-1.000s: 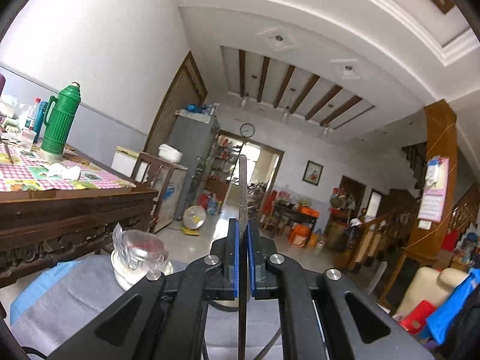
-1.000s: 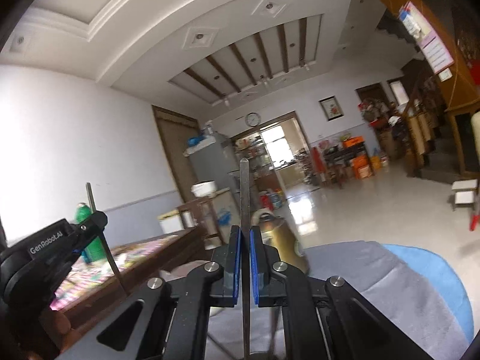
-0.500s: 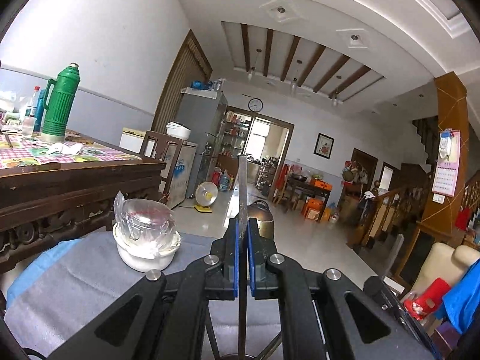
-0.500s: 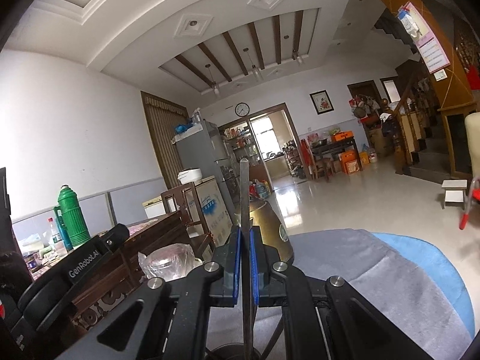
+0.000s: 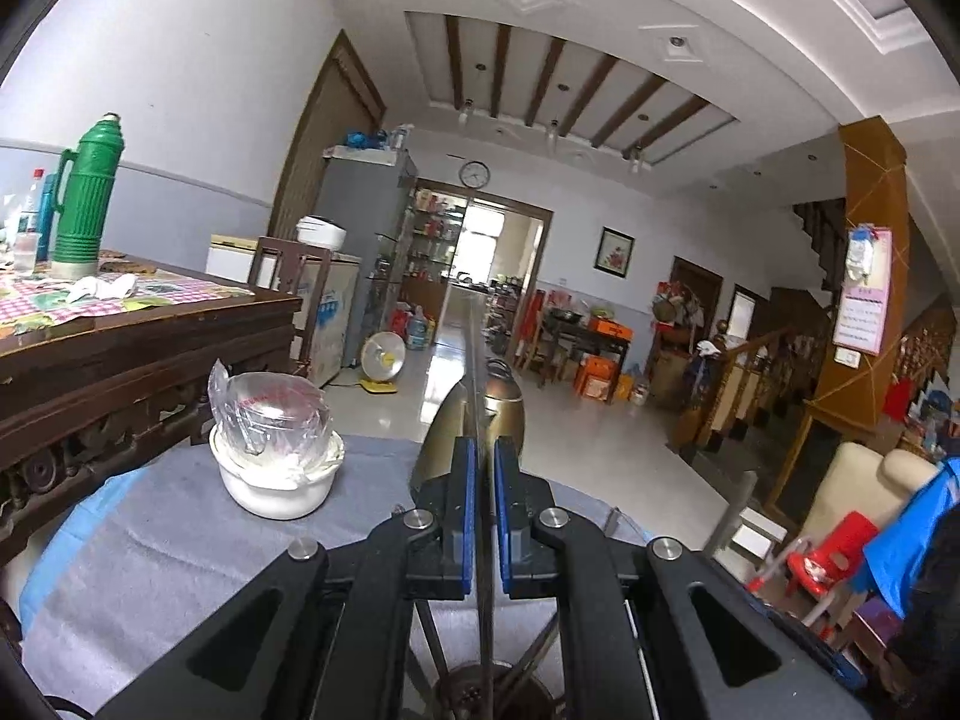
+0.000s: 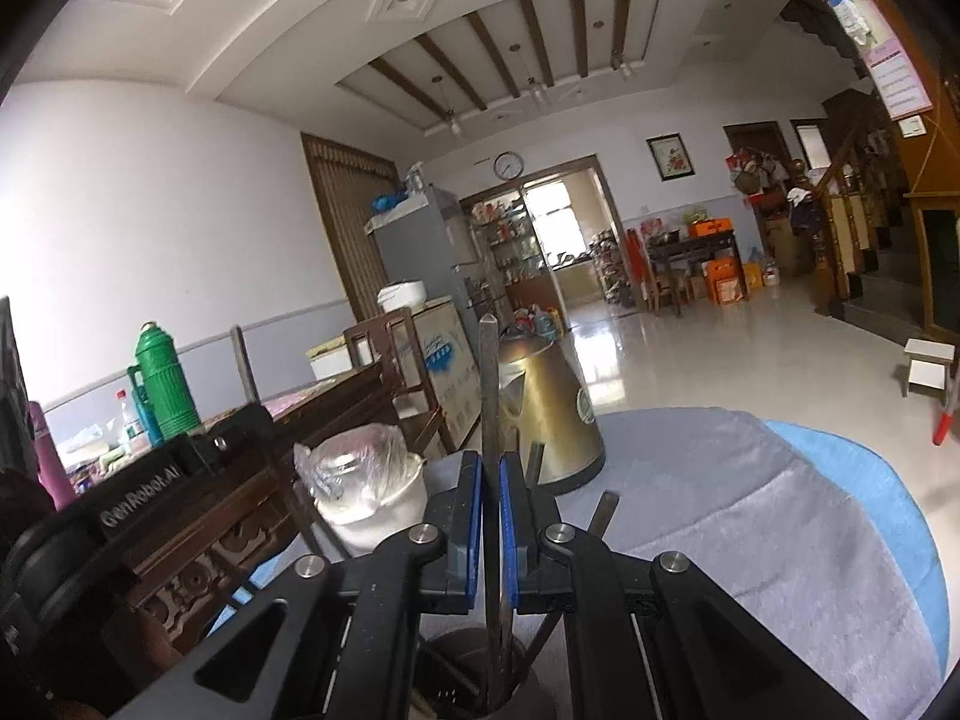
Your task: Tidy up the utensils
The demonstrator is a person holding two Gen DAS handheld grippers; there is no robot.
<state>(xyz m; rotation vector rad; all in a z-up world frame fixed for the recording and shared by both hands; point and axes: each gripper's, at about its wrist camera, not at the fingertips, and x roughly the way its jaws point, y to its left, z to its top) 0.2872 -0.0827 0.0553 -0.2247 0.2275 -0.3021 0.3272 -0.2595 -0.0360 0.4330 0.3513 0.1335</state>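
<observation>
Two grippers, each clenched on one thin metal utensil, hang above a dark utensil holder on a grey-clothed round table. Left wrist view: the left gripper (image 5: 483, 516) pinches a slim metal rod (image 5: 477, 372) between its blue pads (image 5: 467, 516); the rod runs upright through the jaws, its top toward 12 o'clock, its lower end dropping toward the perforated holder (image 5: 474, 687) at 6 o'clock, where other handles already lean. A white bowl (image 5: 276, 489) with a plastic-wrapped glass sits at 10 o'clock, a brass-coloured kettle (image 5: 504, 408) just behind the jaws. Right wrist view: the right gripper (image 6: 491, 531) grasps a flat, pointed-top metal utensil (image 6: 489, 378) the same way, its lower end reaching into or just over the holder (image 6: 462, 678) at 6 o'clock; I cannot tell whether it touches bottom. More handles stick out beside it at 1 o'clock. The left gripper's body shows at 9 o'clock with its own rod upright. Step in hand, as I judge it: lowering both pieces into the holder. Next move calls for easing straight down, clearing the leaning handles, then releasing once each tip is seated.
</observation>
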